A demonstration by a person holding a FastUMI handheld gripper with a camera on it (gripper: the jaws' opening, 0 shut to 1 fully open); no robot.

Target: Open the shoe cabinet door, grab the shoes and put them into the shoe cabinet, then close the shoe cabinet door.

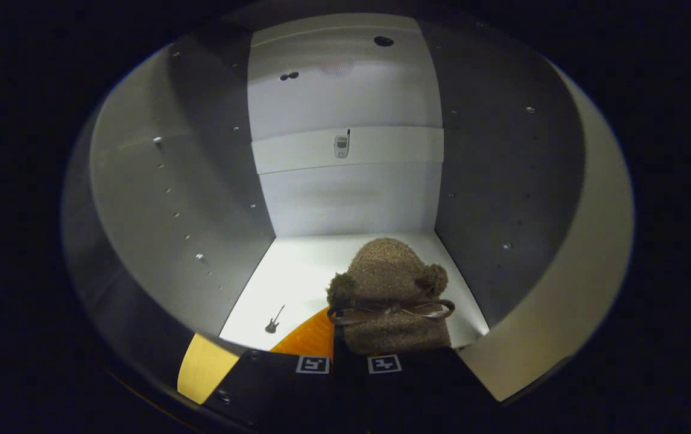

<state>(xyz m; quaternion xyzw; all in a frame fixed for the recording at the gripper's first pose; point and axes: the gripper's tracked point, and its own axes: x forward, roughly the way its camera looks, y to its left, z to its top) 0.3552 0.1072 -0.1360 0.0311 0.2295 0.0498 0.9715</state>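
**A:** Gripper view: what does it show?

**B:** The hand-held gripper (350,360) reaches into the open shoe cabinet (140,199). Its fingers pinch the near end of a fuzzy brown shoe (389,295) with pom-poms and a ribbon bow. The shoe rests on, or hangs just above, the cabinet floor (297,271), near its right edge.

**A:** How should the placing be done?

**B:** Judging from this, set the sole flat, well inside the front edge, then release and withdraw straight back, so the door can close.

**A:** Any writing?

**B:** None readable. There are small phone (341,145) and guitar (273,320) stickers, and square markers on the fingers.
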